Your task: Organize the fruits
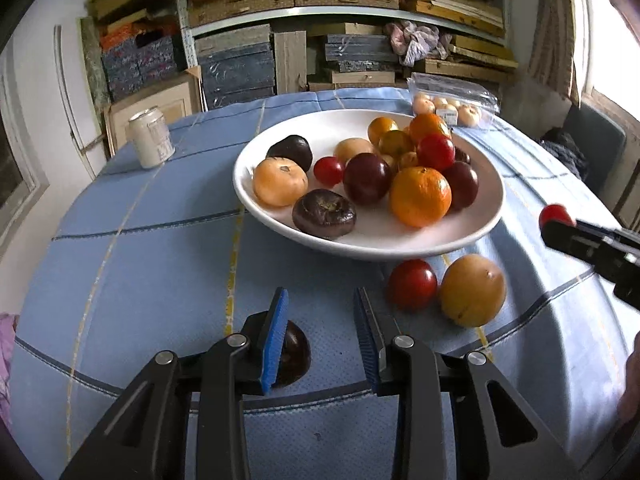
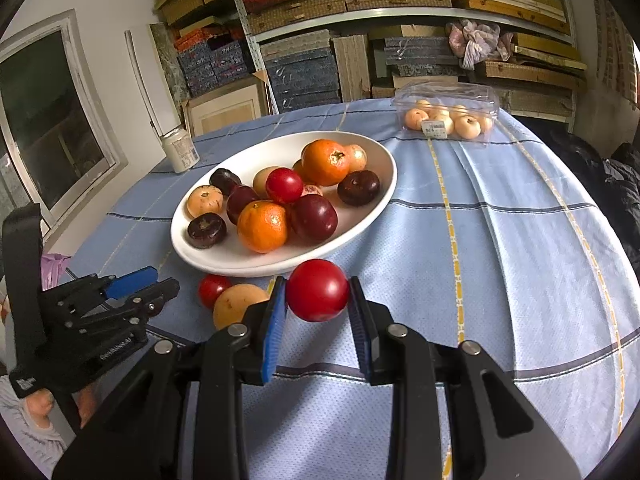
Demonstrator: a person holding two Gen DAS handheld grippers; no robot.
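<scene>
A white plate (image 1: 360, 248) (image 2: 240, 268) on the blue checked cloth holds several oranges, red tomatoes and dark purple fruits. In front of it on the cloth lie a red tomato (image 1: 412, 290) (image 2: 212, 289) and a yellow-orange fruit (image 1: 472, 290) (image 2: 236, 304). My left gripper (image 1: 320, 296) (image 2: 162, 280) hovers low over the cloth with its jaws a little apart. A dark purple fruit (image 1: 296, 354) lies against the left pad, clear of the right pad. My right gripper (image 2: 317, 284) (image 1: 560, 228) is shut on a red tomato (image 2: 317, 290) (image 1: 554, 214), held above the cloth near the plate's front rim.
A pale can (image 1: 151, 138) (image 2: 180, 150) stands behind the plate at the left. A clear plastic box of pale round fruits (image 1: 452, 104) (image 2: 448, 112) sits at the back right. Stacked boxes fill shelves behind the table. Open cloth lies to the right.
</scene>
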